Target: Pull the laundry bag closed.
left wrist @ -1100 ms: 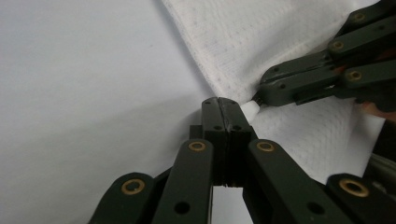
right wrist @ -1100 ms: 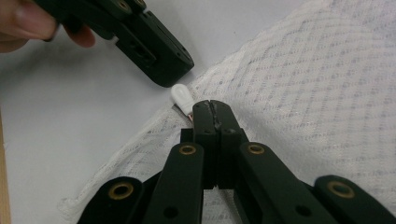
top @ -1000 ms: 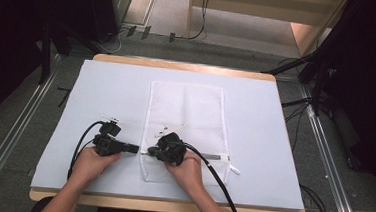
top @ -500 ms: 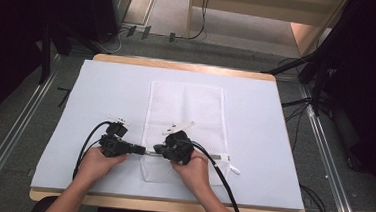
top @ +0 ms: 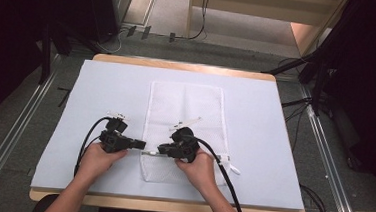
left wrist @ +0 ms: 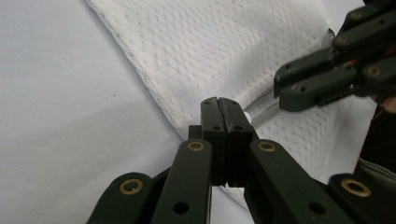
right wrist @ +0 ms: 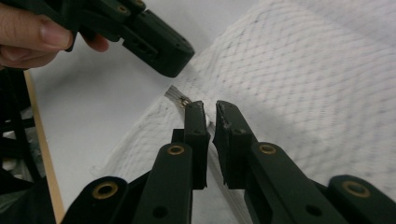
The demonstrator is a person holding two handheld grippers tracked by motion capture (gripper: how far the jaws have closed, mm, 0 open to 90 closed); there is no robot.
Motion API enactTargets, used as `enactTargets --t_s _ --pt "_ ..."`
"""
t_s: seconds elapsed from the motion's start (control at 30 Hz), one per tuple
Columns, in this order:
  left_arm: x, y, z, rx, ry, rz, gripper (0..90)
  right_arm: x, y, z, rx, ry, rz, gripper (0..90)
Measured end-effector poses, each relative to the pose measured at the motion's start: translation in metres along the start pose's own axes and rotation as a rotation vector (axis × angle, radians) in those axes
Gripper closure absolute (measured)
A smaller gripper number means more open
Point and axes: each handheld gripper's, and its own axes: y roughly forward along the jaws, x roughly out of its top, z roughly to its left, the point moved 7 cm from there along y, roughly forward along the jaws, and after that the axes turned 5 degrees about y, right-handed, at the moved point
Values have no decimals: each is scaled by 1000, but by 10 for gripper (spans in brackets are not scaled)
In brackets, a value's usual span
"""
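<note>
The left tongs [left wrist: 224, 108] are clenched on the zipper end [left wrist: 261, 111] at the mesh bag's [top: 185, 116] lower left edge; the right tongs [right wrist: 210, 109] straddle it, slightly parted. The bag lies mid-frame on the bench [top: 273, 142], long axis top to bottom.

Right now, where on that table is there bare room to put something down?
The pale blue mat lies bare left of the white mesh bag, and also right of it, toward the table's right edge. It is crowded near the bag's lower left edge, where the left gripper and right gripper meet.

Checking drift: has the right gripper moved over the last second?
Yes. The right gripper has shifted slightly toward the table's far edge and the mesh bag's middle, staying near the bag's left side.
</note>
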Motion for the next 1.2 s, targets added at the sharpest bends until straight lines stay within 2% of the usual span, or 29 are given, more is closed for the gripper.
enactTargets --t_s 0.23,0.33,0.5,0.6,0.67,0.8,1.07,1.2 --pt "-2 8 1 -2 3 41 900 -2 15 5 9 7 23 802" --pt "-3 10 2 -8 -5 44 900 -3 20 5 0 -4 24 764" --pt "-4 12 3 -13 -15 51 900 -4 25 8 10 -15 36 763" --pt "-4 12 4 -18 -26 44 900 -5 29 13 -5 -61 38 764" --pt "-5 12 4 -20 -21 47 900 -5 30 12 -4 -65 34 795" --pt "-5 12 4 -24 -23 47 900 -6 30 12 -7 -99 26 814" --pt "-6 11 1 -33 -31 53 900 -3 26 16 -7 -127 22 833" --pt "-8 11 1 -41 -37 63 900 -4 27 16 -7 -148 42 834"
